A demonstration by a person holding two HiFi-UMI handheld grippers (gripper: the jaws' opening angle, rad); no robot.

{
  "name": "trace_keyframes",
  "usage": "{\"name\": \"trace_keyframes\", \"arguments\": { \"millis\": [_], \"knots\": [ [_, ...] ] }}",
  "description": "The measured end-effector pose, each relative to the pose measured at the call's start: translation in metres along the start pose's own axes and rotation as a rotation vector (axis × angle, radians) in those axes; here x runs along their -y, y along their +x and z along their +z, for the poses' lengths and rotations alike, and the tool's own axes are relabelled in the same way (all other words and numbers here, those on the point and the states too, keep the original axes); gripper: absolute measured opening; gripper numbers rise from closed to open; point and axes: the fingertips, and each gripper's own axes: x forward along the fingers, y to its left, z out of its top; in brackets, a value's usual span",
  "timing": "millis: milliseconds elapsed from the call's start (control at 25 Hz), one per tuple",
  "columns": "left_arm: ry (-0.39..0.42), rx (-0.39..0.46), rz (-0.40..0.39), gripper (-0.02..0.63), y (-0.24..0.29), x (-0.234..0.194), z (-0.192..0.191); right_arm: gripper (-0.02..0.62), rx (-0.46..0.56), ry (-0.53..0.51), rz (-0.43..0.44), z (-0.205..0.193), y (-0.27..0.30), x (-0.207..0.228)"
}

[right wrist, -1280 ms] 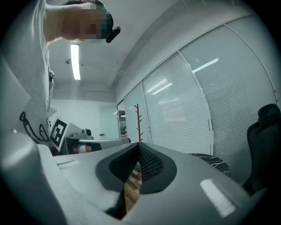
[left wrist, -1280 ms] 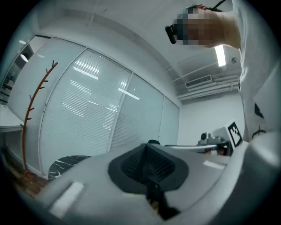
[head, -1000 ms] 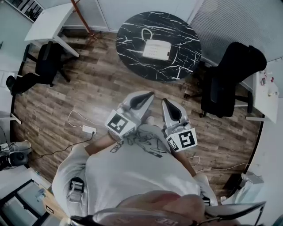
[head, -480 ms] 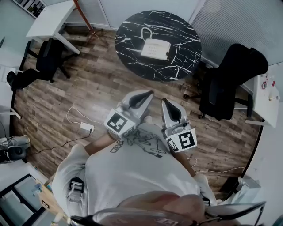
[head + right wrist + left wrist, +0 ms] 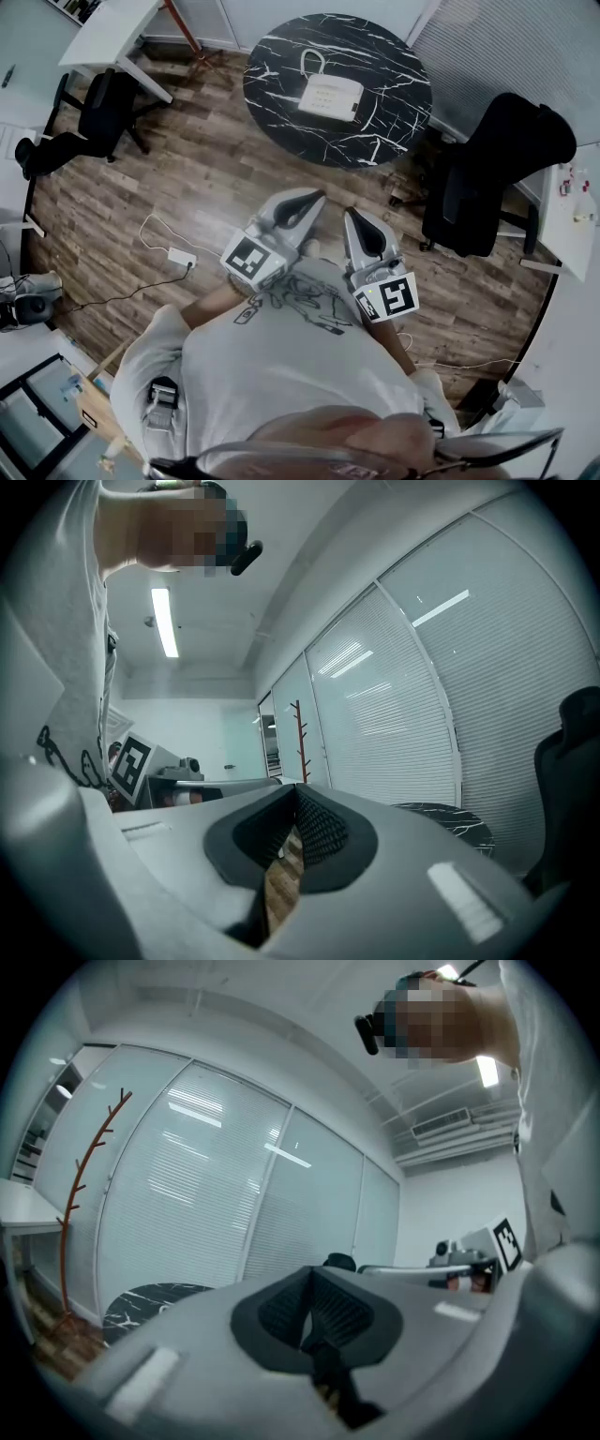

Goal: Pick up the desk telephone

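Observation:
A white desk telephone (image 5: 330,95) with a coiled cord lies on a round black marble table (image 5: 384,56) at the top of the head view. My left gripper (image 5: 312,199) and right gripper (image 5: 349,215) are held close to my chest, side by side, well short of the table. Both point level toward it with jaws shut and nothing between them. In the left gripper view the table's edge (image 5: 150,1299) shows low at the left; in the right gripper view the table (image 5: 448,823) shows at the right. The phone is hidden in both gripper views.
A black office chair (image 5: 487,169) stands right of the table, another black chair (image 5: 89,117) by a white desk (image 5: 103,33) at the upper left. A red coat stand (image 5: 82,1180) rises near the blinds. A power strip and cable (image 5: 178,256) lie on the wooden floor.
The table and phone have shifted slightly up in the head view, along with the floor and chairs. Both grippers keep the same pose in front of my chest, still shut.

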Motion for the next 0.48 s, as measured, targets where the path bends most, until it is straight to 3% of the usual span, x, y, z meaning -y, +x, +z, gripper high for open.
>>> {"name": "trace_keyframes", "arguments": {
  "millis": [480],
  "knots": [
    [-0.010,-0.001,0.014,0.003,0.034,-0.055,-0.004,0.006,-0.034,0.010,0.009,-0.011,0.048,0.036]
  ]
}}
